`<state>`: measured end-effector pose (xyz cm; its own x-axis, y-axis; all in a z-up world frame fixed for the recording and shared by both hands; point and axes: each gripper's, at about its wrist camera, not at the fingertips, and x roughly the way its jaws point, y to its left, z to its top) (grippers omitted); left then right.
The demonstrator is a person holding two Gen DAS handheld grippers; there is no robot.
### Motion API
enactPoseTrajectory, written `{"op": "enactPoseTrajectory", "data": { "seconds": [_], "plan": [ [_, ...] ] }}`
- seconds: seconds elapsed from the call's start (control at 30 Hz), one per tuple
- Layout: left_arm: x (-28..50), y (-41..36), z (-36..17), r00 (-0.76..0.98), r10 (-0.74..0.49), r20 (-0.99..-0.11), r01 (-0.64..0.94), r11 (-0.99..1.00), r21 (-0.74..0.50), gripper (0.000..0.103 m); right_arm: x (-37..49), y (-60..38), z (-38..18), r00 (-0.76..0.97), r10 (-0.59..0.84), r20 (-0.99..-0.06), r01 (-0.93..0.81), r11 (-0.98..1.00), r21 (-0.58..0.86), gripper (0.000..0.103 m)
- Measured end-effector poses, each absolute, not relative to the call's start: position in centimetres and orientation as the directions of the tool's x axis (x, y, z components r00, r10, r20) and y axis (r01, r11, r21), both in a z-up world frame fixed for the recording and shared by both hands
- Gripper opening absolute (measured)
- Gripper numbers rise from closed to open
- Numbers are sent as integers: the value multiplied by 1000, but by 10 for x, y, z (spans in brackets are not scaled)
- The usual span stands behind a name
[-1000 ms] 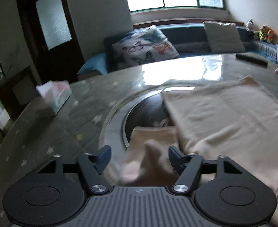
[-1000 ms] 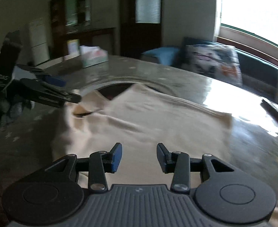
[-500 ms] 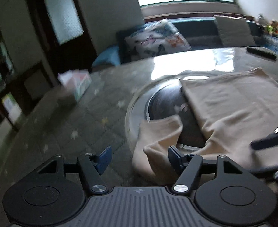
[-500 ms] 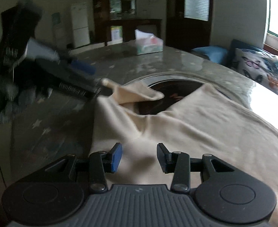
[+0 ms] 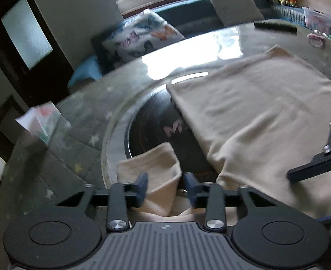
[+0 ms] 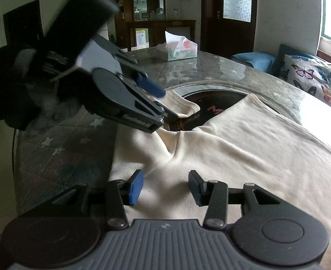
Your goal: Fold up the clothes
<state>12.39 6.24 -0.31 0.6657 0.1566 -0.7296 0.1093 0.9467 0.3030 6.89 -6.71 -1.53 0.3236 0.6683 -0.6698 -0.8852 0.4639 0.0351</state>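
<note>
A cream shirt [image 6: 244,153] is lying spread on a glass-topped table [image 6: 210,67] with a dark round inset ahead of both tongs. The left gripper [image 5: 165,186] is closing around the shirt's sleeve [image 5: 156,166], pads not yet pressing. The right gripper [image 6: 165,187] is opening, hovering over the shirt body. A tissue box [image 6: 181,48] is sitting beyond; a butterfly cushion [image 6: 311,78] is resting on the sofa right.

Both wrist views look steeply down, close over the shared cream garment [image 5: 255,103] and table [image 6: 59,155].
</note>
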Motion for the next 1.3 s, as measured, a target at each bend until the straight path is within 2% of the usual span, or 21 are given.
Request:
{"op": "enactPoseTrajectory", "data": {
  "seconds": [0.07,0.17,0.37,0.47,0.63,0.67,0.7,0.77,0.83,0.97,1.1,1.17,1.2,1.27,1.3],
  "plan": [
    [123,69,-4,665,167,-728,94,948,303,10,69,-67,-15,326,666,-671,-884,466,33,45],
    [111,85,5,696,199,-690,-7,963,270,6,69,-68,-14,335,662,-670,-880,475,29,45],
    [59,136,24,721,346,-601,-336,932,134,5,64,-74,-6,356,665,-657,-873,488,20,45],
    [32,157,14,682,390,-619,-443,893,75,5,57,-74,-3,350,668,-656,-883,470,7,45],
    [11,175,0,646,355,-676,-468,883,17,8,45,-68,-1,332,669,-665,-901,434,-13,45],
    [8,179,2,652,340,-678,-474,881,-14,15,42,-66,0,329,671,-664,-904,428,-15,45],
    [6,183,4,659,328,-677,-481,876,-44,28,40,-64,2,325,675,-662,-907,420,-17,45],
    [4,190,8,675,315,-667,-497,862,-96,44,36,-59,4,315,685,-657,-917,399,-22,45],
    [4,197,12,686,303,-662,-509,850,-138,46,31,-52,5,305,696,-651,-927,374,-34,45],
    [10,199,23,703,286,-651,-517,834,-192,59,27,-35,0,300,691,-658,-937,344,-65,44],
    [30,197,27,680,297,-671,-535,826,-176,64,26,-25,-8,301,675,-673,-937,341,-77,42],
    [43,196,26,663,301,-685,-539,828,-157,64,26,-23,-11,304,668,-680,-936,342,-82,40],
    [49,196,24,659,299,-691,-536,830,-152,63,26,-22,-13,306,663,-683,-935,343,-85,34],
    [62,196,21,634,305,-711,-539,833,-123,59,27,-22,-14,308,658,-687,-934,347,-86,31],
    [67,196,20,617,308,-724,-542,833,-107,42,27,-22,-15,309,657,-688,-933,349,-86,27]
  ]
}}
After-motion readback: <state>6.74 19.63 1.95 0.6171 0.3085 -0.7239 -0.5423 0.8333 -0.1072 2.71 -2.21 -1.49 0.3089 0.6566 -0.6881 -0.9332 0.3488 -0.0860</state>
